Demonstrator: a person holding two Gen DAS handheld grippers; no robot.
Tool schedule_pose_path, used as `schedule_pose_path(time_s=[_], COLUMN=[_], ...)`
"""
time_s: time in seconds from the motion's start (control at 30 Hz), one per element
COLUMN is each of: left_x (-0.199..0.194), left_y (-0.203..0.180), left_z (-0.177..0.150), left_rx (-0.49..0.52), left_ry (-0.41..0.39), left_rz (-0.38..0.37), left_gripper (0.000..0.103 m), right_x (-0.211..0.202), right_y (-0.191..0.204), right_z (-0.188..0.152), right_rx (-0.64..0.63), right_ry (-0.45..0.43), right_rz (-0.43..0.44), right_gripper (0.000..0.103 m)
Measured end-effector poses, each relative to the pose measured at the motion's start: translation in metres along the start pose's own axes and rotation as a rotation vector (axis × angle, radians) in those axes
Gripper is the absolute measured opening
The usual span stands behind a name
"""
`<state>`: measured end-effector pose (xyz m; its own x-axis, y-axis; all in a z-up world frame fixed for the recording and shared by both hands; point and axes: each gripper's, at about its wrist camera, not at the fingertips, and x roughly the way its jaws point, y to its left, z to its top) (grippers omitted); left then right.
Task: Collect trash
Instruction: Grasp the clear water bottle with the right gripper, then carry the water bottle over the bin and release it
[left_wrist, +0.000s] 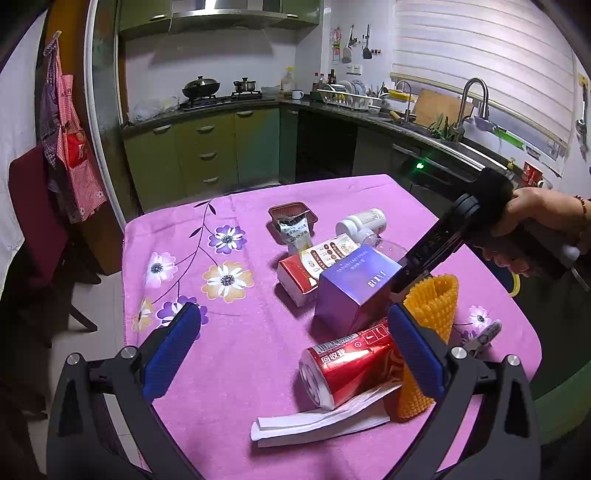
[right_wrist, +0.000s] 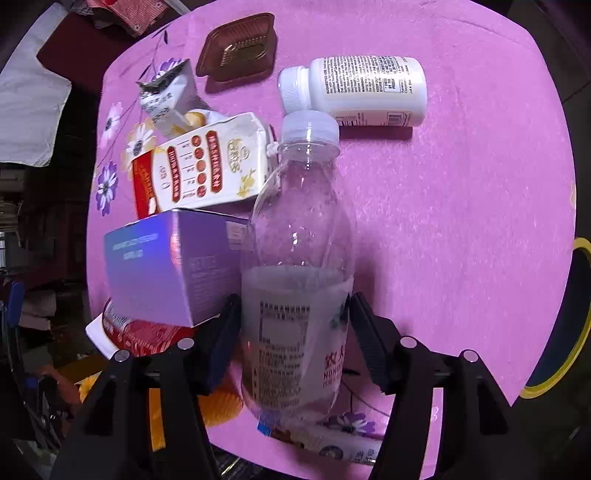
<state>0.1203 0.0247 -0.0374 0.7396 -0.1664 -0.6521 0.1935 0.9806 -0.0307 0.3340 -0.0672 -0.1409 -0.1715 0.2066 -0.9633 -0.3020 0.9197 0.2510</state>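
Note:
Trash lies on the pink flowered tablecloth (left_wrist: 229, 369). My right gripper (right_wrist: 295, 332) is shut on a clear plastic bottle (right_wrist: 299, 258) with a white cap, its pads on the label. Beside it lie a white pill bottle (right_wrist: 354, 90), a purple box (right_wrist: 166, 269), a red-and-white carton (right_wrist: 207, 166), a torn wrapper (right_wrist: 170, 98) and a brown plastic tray (right_wrist: 240, 46). My left gripper (left_wrist: 295, 350) is open above the near table. A red can (left_wrist: 351, 365) and an orange foam net (left_wrist: 432, 310) lie by its right finger, over white paper (left_wrist: 314, 424).
The table's left edge drops to a tiled floor with a dark red chair (left_wrist: 33, 221). Green kitchen cabinets (left_wrist: 207, 147) and a sink counter (left_wrist: 443, 133) stand behind. A yellow-rimmed dark bin (right_wrist: 565, 317) sits off the table's right side.

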Motion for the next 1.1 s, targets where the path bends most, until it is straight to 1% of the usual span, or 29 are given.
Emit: schedule_pose_path(time_s=[0.17,0.2,0.27,0.4,0.47,0.77,0.83,0.93,1.0,1.03,1.1], left_x=[0.003,0.003,0.004,0.006,0.007,0.007,0.006,0.003,0.001,0.000,-0.004], left_y=[-0.001,-0.001,-0.001,-0.003,-0.003,-0.013,-0.016,-0.023,-0.029,-0.032,-0.038], left_z=[-0.003,-0.004,-0.004,-0.005,-0.006,-0.003,-0.003,-0.002,-0.002,-0.002,-0.001], left_rx=[0.002,0.003,0.007,0.009,0.011,0.036,0.046,0.063,0.073,0.078,0.090], left_ry=[0.009,0.012,0.017,0.025,0.026,0.024,0.021,0.018,0.016,0.014,0.005], left_rz=[-0.003,-0.003,-0.001,0.001,0.001,-0.004,-0.005,-0.015,-0.030,-0.040,-0.060], left_gripper=[0.096,0.096,0.096,0.096,0.096,0.096,0.096,0.096,0.096,0.096,0.096], right_x=[0.015,0.016,0.016,0.012,0.009,-0.037,-0.055,-0.087,-0.104,-0.108,-0.112], right_y=[-0.005,-0.006,-0.004,-0.004,-0.004,-0.022,-0.040,-0.088,-0.130,-0.146,-0.191], right_z=[0.005,0.005,0.005,-0.002,-0.007,-0.043,-0.057,-0.078,-0.093,-0.099,-0.112], right_rx=[0.007,0.004,-0.013,-0.049,-0.055,-0.034,-0.004,0.092,0.185,0.220,0.316], right_ry=[0.024,0.020,0.013,-0.006,-0.010,-0.107,-0.149,-0.239,-0.308,-0.326,-0.359], right_rz=[0.004,0.013,-0.003,-0.032,-0.015,0.079,0.100,0.098,0.039,0.017,-0.073], right_gripper=[0.060,0.062,0.058,0.057,0.057,0.057,0.057,0.057,0.057,0.057,0.057])
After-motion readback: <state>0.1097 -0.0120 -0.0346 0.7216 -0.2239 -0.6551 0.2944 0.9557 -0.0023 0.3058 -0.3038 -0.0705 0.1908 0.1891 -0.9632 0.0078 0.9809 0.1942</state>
